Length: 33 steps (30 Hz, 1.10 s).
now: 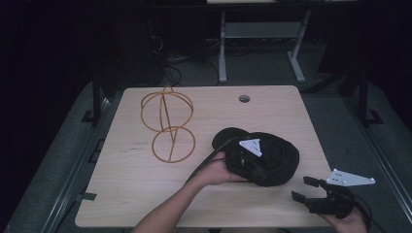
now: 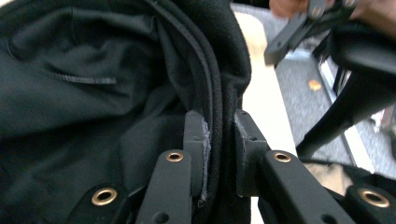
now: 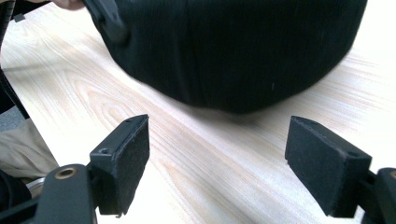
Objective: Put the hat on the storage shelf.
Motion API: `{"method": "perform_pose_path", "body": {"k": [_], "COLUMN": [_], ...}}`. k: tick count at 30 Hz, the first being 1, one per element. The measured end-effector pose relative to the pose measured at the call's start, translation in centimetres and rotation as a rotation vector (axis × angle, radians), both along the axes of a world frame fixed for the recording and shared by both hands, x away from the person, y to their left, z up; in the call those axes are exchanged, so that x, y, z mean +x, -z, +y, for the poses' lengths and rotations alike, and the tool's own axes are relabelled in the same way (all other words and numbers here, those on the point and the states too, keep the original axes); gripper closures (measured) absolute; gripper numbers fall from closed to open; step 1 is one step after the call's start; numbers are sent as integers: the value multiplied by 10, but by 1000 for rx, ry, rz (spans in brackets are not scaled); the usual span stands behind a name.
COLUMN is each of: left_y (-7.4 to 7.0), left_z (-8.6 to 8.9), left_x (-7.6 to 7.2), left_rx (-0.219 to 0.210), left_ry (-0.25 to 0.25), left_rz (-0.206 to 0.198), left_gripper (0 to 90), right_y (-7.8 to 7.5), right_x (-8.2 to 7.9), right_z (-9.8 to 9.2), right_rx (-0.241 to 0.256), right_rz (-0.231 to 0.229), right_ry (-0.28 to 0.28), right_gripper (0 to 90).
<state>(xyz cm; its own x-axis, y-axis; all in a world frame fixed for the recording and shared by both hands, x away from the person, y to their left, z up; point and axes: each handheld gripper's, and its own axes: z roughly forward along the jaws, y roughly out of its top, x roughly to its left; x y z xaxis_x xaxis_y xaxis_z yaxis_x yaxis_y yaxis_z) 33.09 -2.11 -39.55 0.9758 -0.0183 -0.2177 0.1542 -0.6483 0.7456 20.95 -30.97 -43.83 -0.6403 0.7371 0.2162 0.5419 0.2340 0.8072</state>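
A black fabric hat (image 1: 274, 155) lies at the right of the wooden table (image 1: 121, 194). My left gripper (image 1: 256, 169) reaches into it from the near side, and in the left gripper view this gripper (image 2: 219, 140) is shut on the hat's thick rolled edge (image 2: 215, 93), with the pads pressing the fabric from both sides. My right gripper (image 1: 300, 188) hovers at the table's front right corner, apart from the hat. Seen in the right gripper view, it (image 3: 217, 154) stands wide open with bare wood between its pads, facing the hat's rounded side (image 3: 233, 51).
A gold wire frame (image 1: 167, 126) made of two rings stands at the back left of the table. A round cable hole (image 1: 244, 98) sits near the far edge. Beyond the table are desk legs and cables on a dark floor.
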Motion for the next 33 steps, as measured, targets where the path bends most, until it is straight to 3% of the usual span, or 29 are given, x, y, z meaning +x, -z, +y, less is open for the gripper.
{"method": "perform_pose_path", "body": {"k": [14,21,26,33], "left_y": [-28,-37,-44,-51], "left_z": [29,37,41,47], "left_x": [6,7,5,5], "left_rx": [-163,-205,-222,-274], "left_ry": [-51,-58,-56,-63], "left_rz": [56,75,64,82], "left_gripper": [780,780,778,778], "right_y": [-11,-15,-18,-20], "right_x": [-1,0,-1,2], "right_z": [11,13,17,27], "right_rx": [53,76,86,92], "right_rz": [-66,-77,-92,-110], "right_ry": [6,15,2,-28], "right_gripper": [207,199,200,194]}}
